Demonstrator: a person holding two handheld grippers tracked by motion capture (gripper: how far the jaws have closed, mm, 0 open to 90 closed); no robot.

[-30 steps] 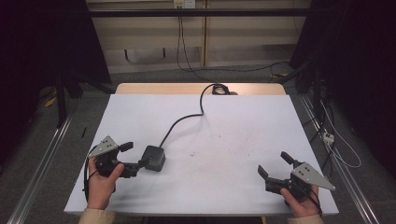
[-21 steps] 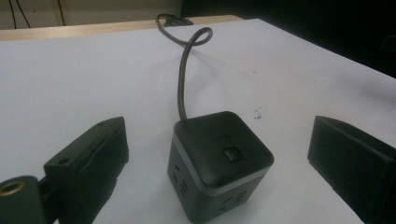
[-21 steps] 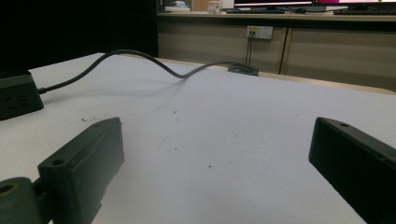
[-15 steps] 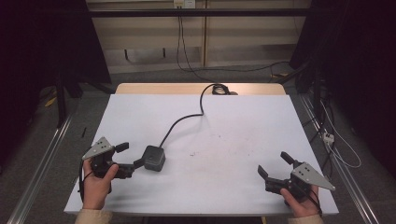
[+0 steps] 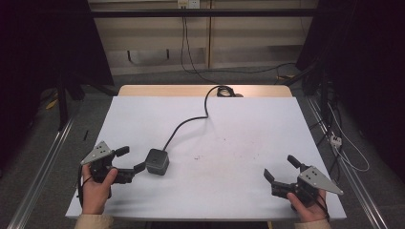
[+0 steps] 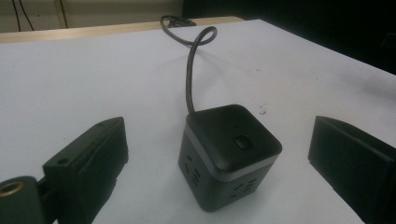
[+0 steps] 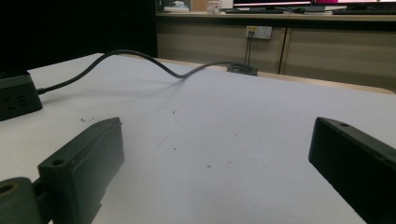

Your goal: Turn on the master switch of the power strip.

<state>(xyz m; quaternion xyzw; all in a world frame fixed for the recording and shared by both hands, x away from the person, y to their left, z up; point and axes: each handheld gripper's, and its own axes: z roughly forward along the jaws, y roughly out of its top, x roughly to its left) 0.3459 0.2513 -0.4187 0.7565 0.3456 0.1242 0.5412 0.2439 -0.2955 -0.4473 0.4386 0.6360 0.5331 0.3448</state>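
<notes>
On the table, left gripper jaws spread beside the power cube; right gripper released

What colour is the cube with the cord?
Black cube, with a grey band; the left gripper view shows it best.

high view: looking down and forward over the table | gripper views: sitting low, facing across it | all sharing the cube socket

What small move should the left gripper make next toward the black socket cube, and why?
Probably ease the left gripper forward until its open jaws straddle the socket cube. In the left gripper view the cube sits between and just ahead of the jaws, untouched, so closing now seems premature.
</notes>
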